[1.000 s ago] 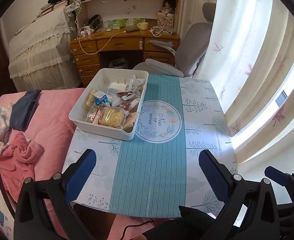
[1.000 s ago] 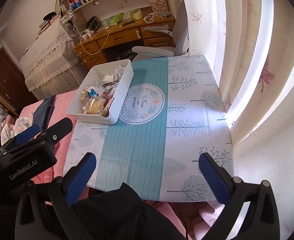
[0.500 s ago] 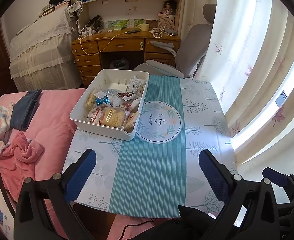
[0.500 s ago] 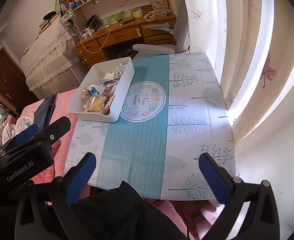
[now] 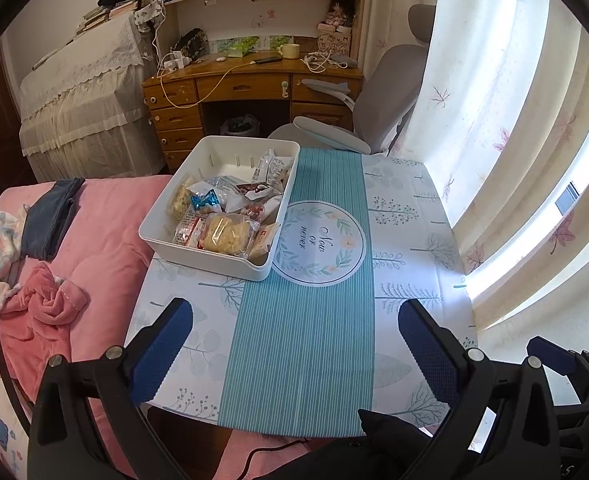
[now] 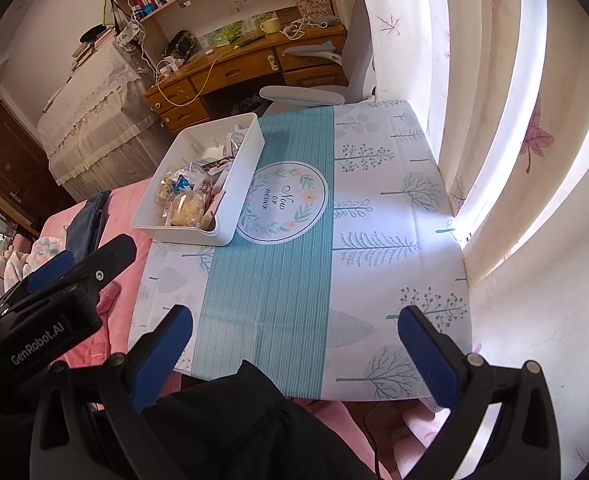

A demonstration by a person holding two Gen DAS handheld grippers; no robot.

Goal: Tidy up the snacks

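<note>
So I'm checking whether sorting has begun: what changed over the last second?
Barely anything. Both views drift slightly; the left gripper and right gripper stay open and empty, short of the white bin. The snacks remain in it, and the tablecloth is unchanged.

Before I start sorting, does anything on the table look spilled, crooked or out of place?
Nothing spilled. The white plastic bin sits askew at the table's left edge, turned against the teal striped runner, with wrapped snacks heaped loosely inside. Both hand-held grippers, left and right, are open and empty.
</note>
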